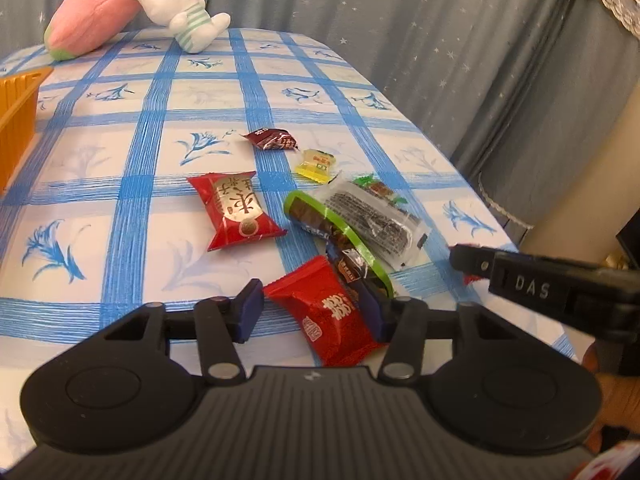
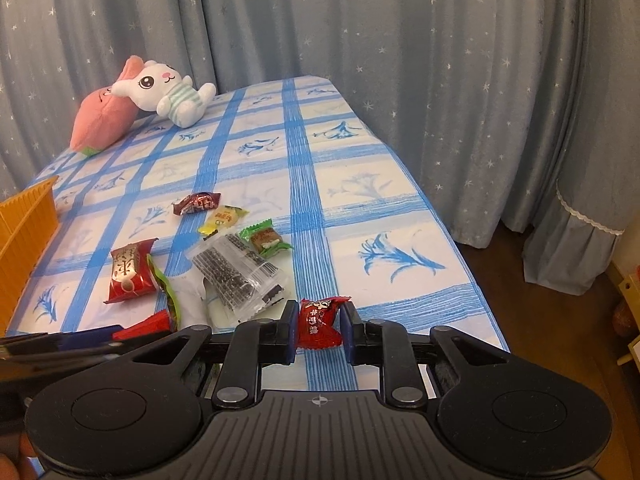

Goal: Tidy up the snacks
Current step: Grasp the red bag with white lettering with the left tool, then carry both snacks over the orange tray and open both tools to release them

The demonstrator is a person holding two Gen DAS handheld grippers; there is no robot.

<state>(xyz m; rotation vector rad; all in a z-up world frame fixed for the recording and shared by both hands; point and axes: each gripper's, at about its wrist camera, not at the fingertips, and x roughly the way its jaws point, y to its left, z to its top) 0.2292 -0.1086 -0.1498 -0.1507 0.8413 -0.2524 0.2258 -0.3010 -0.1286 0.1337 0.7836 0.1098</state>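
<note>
Snack packets (image 2: 224, 264) lay clustered mid-counter (image 2: 360, 208); a basket (image 2: 24, 232) sat at nine o'clock, two plush toys (image 2: 168, 92) at eleven, against the curtain (image 2: 400, 60).

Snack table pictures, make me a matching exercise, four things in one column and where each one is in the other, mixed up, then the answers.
Things:
1. small red foil candy
2. white plush rabbit
3. orange ribbed plastic basket
4. flat red snack packet with white lettering

Places:
A. far end of the table, leaning on a pink plush
B. pinched by the right gripper
C. left edge of the table
D. between the fingers of the left gripper

Pairs: 1-B, 2-A, 3-C, 4-D
</note>
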